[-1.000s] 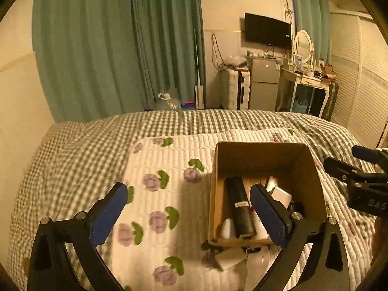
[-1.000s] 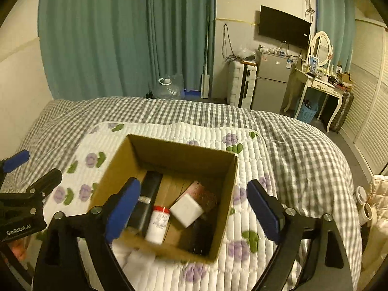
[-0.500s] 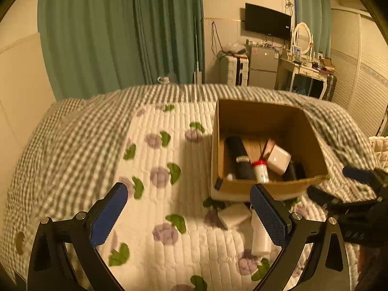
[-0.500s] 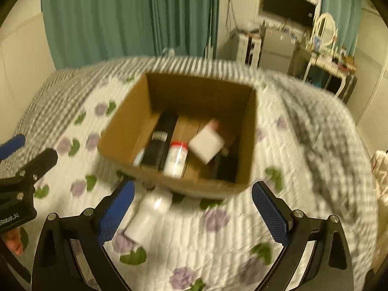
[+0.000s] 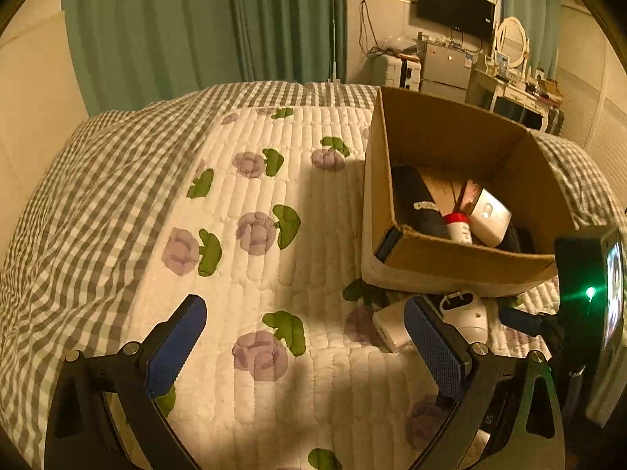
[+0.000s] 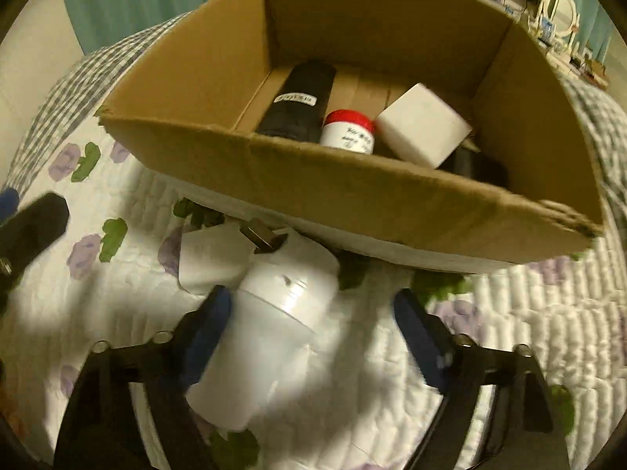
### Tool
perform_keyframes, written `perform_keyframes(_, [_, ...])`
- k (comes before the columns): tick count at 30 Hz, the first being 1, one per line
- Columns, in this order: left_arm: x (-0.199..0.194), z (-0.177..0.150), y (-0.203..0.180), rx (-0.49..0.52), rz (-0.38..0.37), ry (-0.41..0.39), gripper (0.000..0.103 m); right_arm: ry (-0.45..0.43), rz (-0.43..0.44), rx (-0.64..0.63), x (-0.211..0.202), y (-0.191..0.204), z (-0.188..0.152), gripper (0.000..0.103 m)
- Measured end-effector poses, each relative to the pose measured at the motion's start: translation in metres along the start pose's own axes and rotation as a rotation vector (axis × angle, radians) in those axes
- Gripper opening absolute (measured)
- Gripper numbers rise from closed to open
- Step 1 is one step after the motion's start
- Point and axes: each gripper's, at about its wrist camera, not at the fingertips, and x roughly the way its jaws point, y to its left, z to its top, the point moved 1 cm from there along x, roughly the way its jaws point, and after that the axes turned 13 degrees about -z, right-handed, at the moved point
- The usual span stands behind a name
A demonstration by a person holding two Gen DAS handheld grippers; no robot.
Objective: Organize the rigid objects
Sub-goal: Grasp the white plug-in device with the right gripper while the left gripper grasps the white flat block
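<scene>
A cardboard box stands on the bed. It holds a black cylinder, a red-capped white jar and a white cube. A large white bottle lies on the quilt in front of the box, beside a flat white box. My right gripper is open low over the bottle, which lies between its fingers, against the left one. My left gripper is open and empty over bare quilt, left of the box.
A floral white quilt covers a checked bedspread. Green curtains, a TV, a fridge and a dresser stand beyond the bed. The right gripper's body shows at the left view's right edge.
Both grippers dropped and moved closer to the bed. The right gripper came down over the white bottle in front of the box; the box now fills its upper view.
</scene>
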Motion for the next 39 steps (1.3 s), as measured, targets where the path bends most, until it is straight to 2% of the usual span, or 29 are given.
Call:
perform_keyframes(1, [0.001,0.000,-0.001,0.002,0.000,0.004,0.103,0.008,0.027,-0.001,0.002,0.001,0.000,0.069])
perform_keyframes(2, [0.003,-0.001,-0.002,0.005,-0.001,0.007,0.103,0.018,0.061,-0.004,0.004,0.003,0.000,0.058])
perform_keyframes(5, [0.007,-0.003,-0.007,0.027,0.002,0.008,0.103,0.013,0.084,-0.013,0.003,0.005,-0.003,0.050])
perform_keyframes(8, [0.010,-0.003,-0.015,0.046,0.001,0.007,0.103,0.011,0.099,-0.005,-0.008,-0.007,-0.010,0.050])
perform_keyframes(12, [0.016,-0.007,-0.029,0.059,-0.024,0.022,0.101,-0.018,-0.026,0.009,-0.032,-0.037,-0.022,0.050])
perform_keyframes(16, [0.030,-0.015,-0.045,0.074,-0.045,0.056,0.101,-0.004,-0.083,0.055,-0.039,-0.071,-0.029,0.050])
perform_keyframes(20, [0.051,-0.020,-0.052,0.073,-0.071,0.100,0.091,0.005,-0.067,0.095,-0.036,-0.084,-0.031,0.050])
perform_keyframes(23, [0.067,-0.023,-0.051,0.060,-0.075,0.136,0.091,-0.005,-0.050,0.090,-0.035,-0.083,-0.030,0.050])
perform_keyframes(27, [0.083,-0.025,-0.053,0.051,-0.116,0.170,0.091,0.003,-0.035,0.095,-0.026,-0.075,-0.021,0.050])
perform_keyframes(34, [0.102,-0.023,-0.058,0.058,-0.110,0.184,0.091,0.018,-0.021,0.103,-0.012,-0.066,-0.014,0.050])
perform_keyframes(39, [0.103,-0.022,-0.061,0.069,-0.143,0.194,0.067,0.020,-0.023,0.103,-0.011,-0.062,-0.013,0.050])
